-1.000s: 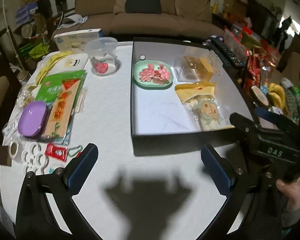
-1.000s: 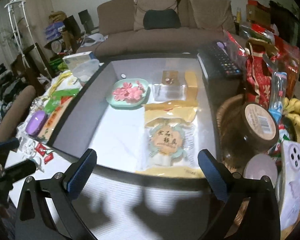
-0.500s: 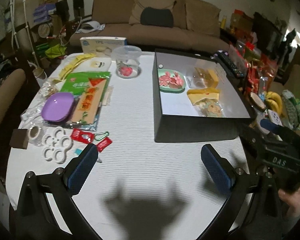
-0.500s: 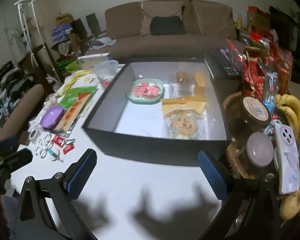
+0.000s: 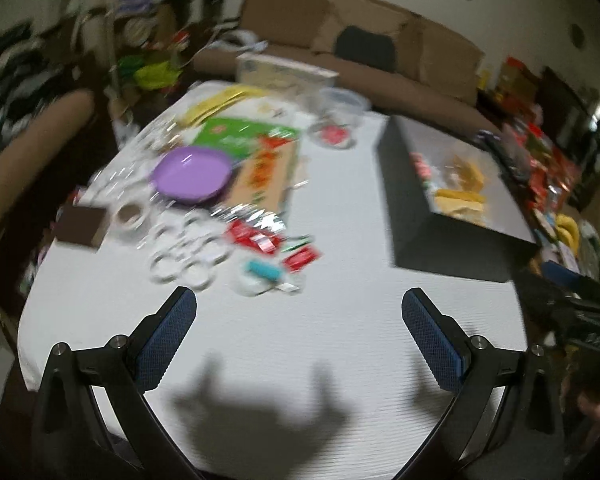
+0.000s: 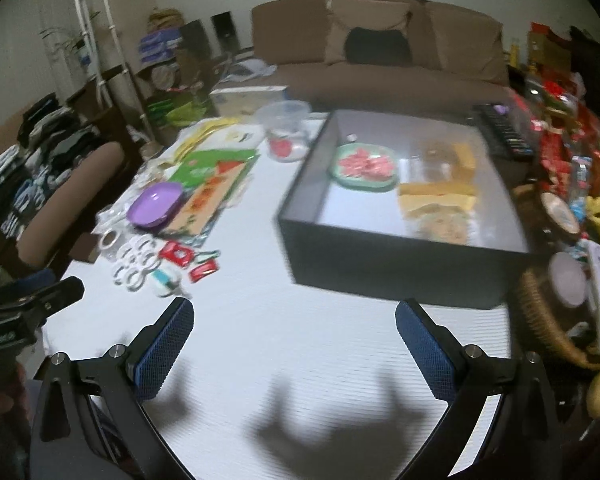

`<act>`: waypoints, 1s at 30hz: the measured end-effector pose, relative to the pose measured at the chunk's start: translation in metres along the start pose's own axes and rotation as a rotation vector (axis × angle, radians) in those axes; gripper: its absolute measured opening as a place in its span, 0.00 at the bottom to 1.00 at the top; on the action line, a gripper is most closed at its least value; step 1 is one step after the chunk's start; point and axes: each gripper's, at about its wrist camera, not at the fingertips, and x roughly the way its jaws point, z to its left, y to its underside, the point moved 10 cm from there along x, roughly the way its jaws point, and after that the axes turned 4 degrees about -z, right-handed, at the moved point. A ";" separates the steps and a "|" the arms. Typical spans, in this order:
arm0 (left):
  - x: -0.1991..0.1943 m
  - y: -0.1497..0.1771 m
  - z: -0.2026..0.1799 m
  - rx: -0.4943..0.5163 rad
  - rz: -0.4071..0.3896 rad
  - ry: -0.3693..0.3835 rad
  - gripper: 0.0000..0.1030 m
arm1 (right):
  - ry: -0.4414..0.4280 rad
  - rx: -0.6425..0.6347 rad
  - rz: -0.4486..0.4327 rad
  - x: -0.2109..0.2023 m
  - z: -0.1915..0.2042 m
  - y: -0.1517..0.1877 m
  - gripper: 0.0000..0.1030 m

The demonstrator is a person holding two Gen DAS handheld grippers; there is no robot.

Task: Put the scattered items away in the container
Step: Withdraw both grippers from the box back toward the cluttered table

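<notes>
A dark open box (image 6: 380, 256) stands on the white table, holding a green plate (image 6: 364, 166) with pink pieces and yellow snack packets (image 6: 436, 196); it also shows in the left wrist view (image 5: 440, 236). Scattered items lie left of it: a purple dish (image 5: 190, 174), a green and orange packet (image 5: 260, 160), white rings (image 5: 184, 256), red sachets (image 5: 256, 238), a tape roll (image 5: 130, 216). My left gripper (image 5: 300, 320) is open and empty above the near table. My right gripper (image 6: 294, 320) is open and empty, in front of the box.
A clear lidded cup (image 6: 286, 132) and a tissue box (image 6: 246, 98) stand at the table's far side. A wicker basket (image 6: 548, 320) with jars and bananas sits right of the box. A brown sofa (image 6: 380, 48) lies behind. A chair (image 6: 72, 196) stands left.
Both grippers have pulled back and up from the box. The left view has swung left toward the scattered items. Both stay open and empty.
</notes>
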 end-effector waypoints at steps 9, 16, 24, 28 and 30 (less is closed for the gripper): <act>0.033 0.012 0.124 -0.154 0.037 -0.099 1.00 | -0.103 -0.052 0.063 0.059 0.073 0.009 1.00; 0.072 0.012 0.142 -0.126 0.094 -0.084 1.00 | -0.171 -0.053 0.121 0.100 0.109 0.021 1.00; 0.108 0.021 0.137 -0.083 0.163 -0.044 1.00 | -0.177 -0.067 0.166 0.121 0.122 0.041 1.00; 0.119 0.020 0.129 -0.086 0.176 -0.032 1.00 | -0.195 -0.030 0.155 0.118 0.120 0.046 1.00; 0.119 0.016 0.123 -0.099 0.166 -0.006 1.00 | -0.201 -0.026 0.156 0.118 0.121 0.047 1.00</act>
